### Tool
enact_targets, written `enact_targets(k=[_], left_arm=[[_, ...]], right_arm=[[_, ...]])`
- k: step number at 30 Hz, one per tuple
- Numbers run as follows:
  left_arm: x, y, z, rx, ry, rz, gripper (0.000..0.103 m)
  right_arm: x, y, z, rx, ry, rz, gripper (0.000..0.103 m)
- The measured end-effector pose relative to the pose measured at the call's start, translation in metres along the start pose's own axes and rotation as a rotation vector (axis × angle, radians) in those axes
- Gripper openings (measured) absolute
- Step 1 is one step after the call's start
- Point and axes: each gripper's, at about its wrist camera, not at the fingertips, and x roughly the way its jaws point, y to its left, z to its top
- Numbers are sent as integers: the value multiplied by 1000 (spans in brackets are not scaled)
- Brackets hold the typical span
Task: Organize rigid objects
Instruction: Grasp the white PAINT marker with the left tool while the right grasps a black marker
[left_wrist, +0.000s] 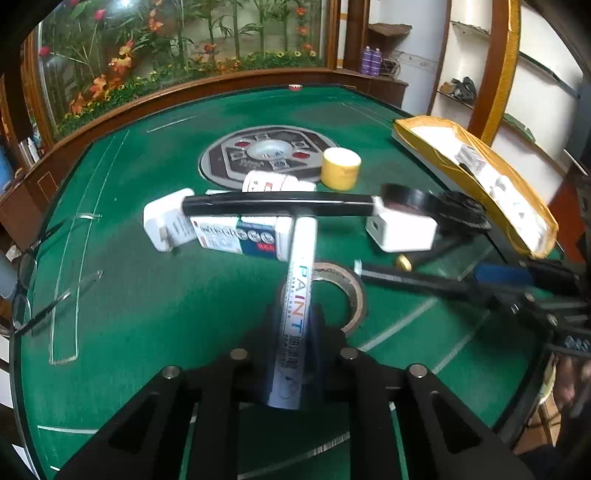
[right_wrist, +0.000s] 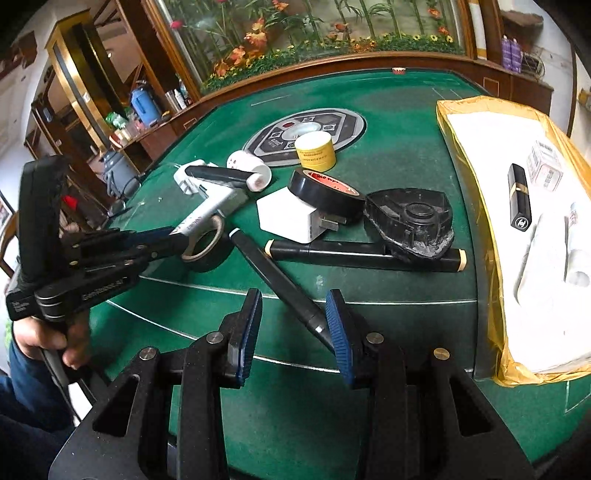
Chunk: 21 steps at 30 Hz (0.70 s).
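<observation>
The left gripper (left_wrist: 295, 332) clamps a white paint marker (left_wrist: 297, 295), its rear end hidden between the pads, long axis pointing straight ahead above a tape ring (left_wrist: 345, 291). The right gripper (right_wrist: 293, 332) hangs wide open astride a black pen (right_wrist: 280, 284) angled forward-left on the green table (right_wrist: 388, 288).

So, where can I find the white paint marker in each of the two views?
Left wrist: the white paint marker runs up the centre, clamped in the left gripper.
Right wrist: the marker is centre-left, over the tan tape roll.
Shared landmark: the yellow jar beside the grey centre disc.
</observation>
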Motion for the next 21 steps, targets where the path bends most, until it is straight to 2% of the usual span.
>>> enact_targets(k=[7,11,13,16,21], left_arm=[[-31,21,-34,-41,46,-13,14],[-47,42,-40,-116,12,-56,14],[-47,52,-37,-151,0,-43,15],[-40,58,-32,-176,13,-71,15],[-18,57,-31,-149,75,-5,17]], right_arm=[[7,12,2,-98,37,-54,36],[16,22,5,-164,59,-86,36],[22,24,7,-176,73,-95,36],[30,24,10,-183,86,-107,36],[34,24,15,-178,83,-92,35]])
